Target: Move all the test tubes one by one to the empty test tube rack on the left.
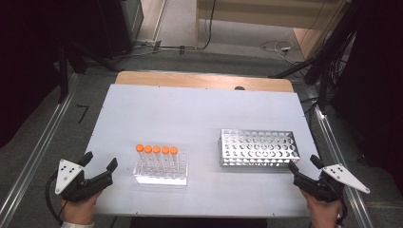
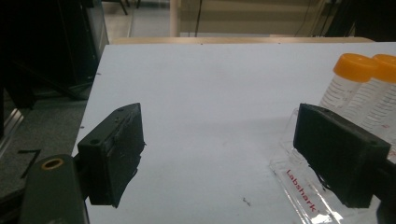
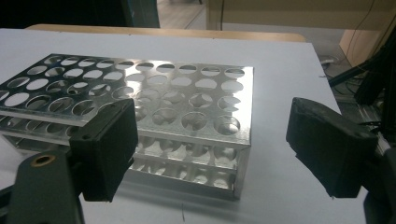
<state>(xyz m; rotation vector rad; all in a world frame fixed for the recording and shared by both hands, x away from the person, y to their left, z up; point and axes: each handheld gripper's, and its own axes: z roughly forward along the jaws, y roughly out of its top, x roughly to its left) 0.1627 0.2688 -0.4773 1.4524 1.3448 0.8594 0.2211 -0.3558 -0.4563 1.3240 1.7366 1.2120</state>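
Both grippers wait at the table's near edge, each held by a hand: the left gripper at the near left corner, the right gripper at the near right, jaws spread wide and empty on both. Across the white table, the metal rack stands toward the right edge, all its holes vacant. Left of it, near the front edge, the clear rack carries five orange-capped tubes upright in a row. Moving tubes into the metal rack looks like the job ahead. To do it well, the left gripper should probably close on the end tube just under its cap, then lift straight up so its neighbours stay seated.
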